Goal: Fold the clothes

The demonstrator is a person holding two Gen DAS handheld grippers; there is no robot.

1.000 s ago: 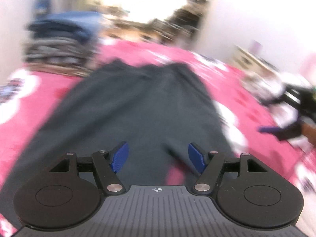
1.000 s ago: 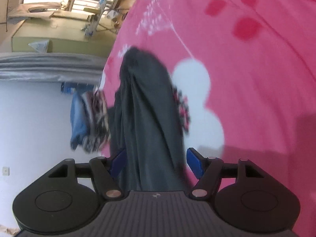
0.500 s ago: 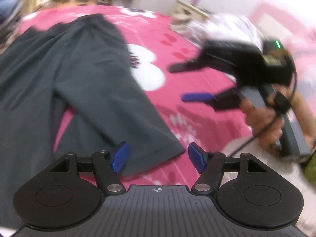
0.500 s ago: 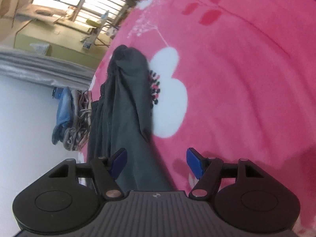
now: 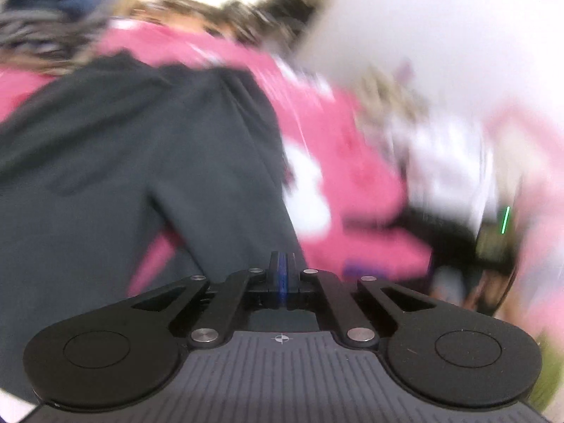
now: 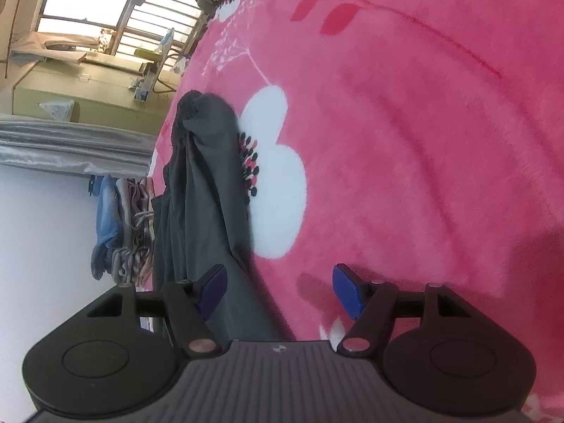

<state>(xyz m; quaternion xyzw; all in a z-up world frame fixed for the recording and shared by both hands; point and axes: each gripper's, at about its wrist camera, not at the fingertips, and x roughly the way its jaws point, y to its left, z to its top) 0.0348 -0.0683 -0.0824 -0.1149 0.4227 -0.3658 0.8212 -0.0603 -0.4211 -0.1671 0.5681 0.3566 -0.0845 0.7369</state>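
Observation:
Dark grey trousers (image 5: pixel 141 162) lie spread on a pink flowered blanket (image 5: pixel 356 176). My left gripper (image 5: pixel 282 271) is closing just above the right edge of the near trouser leg. Its blue pads have met, and I see no cloth between them. The left wrist view is badly blurred. In the right wrist view the trousers (image 6: pixel 204 190) run away from me in a long strip. My right gripper (image 6: pixel 278 289) stands open low over the leg's near end, with its left pad over dark cloth and its right pad over blanket (image 6: pixel 423 141).
A stack of folded clothes (image 6: pixel 120 225) sits at the bed's far edge by the white wall, and shows as a blur (image 5: pixel 46 28) in the left wrist view. A blurred white heap (image 5: pixel 451 162) lies to the right. Behind it are a window (image 6: pixel 105 10) and cabinets.
My left gripper has gone from wide open to shut and has swung back left toward the trousers. My right gripper has sunk closer to the trouser leg and stays open.

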